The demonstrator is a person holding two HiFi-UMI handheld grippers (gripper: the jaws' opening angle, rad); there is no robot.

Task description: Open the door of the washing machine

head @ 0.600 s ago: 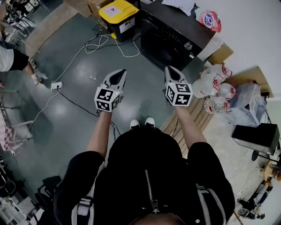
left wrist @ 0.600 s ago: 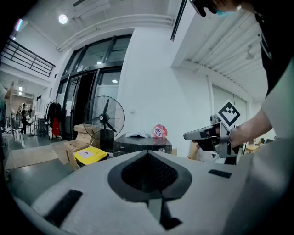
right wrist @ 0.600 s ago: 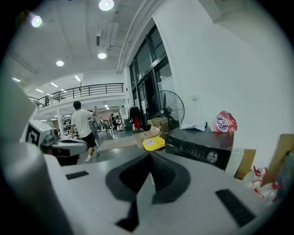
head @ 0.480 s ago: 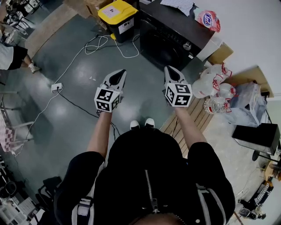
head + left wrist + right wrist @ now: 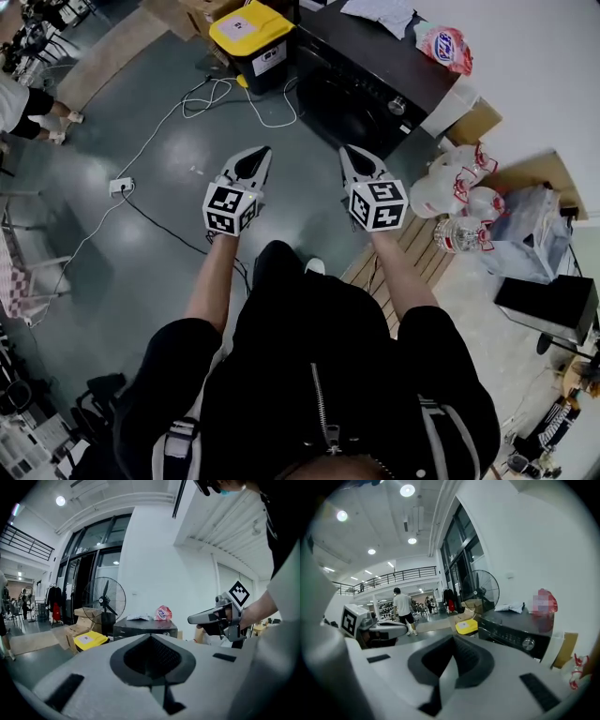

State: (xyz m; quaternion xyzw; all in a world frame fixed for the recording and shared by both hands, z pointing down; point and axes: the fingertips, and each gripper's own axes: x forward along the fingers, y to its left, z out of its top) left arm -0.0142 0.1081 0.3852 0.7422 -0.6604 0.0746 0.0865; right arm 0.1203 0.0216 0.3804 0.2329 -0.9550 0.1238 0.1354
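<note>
The black washing machine stands at the top of the head view with its round front door closed. It also shows ahead in the left gripper view and in the right gripper view. My left gripper and right gripper are held side by side in the air, a good way short of the machine, both pointing toward it. Each is shut with nothing between its jaws. The left gripper sees the right one beside it. The right gripper sees the left one.
A yellow-lidded black bin stands left of the machine, with cables and a power strip on the floor. A detergent bag and cloth lie on the machine. Bags and bottles crowd the right beside a wooden pallet. Another person is at far left.
I have stepped forward, one leg now covering a shoe. Both grippers sit a little nearer the washing machine, the right one shifted up and left. The person at far left has moved.
</note>
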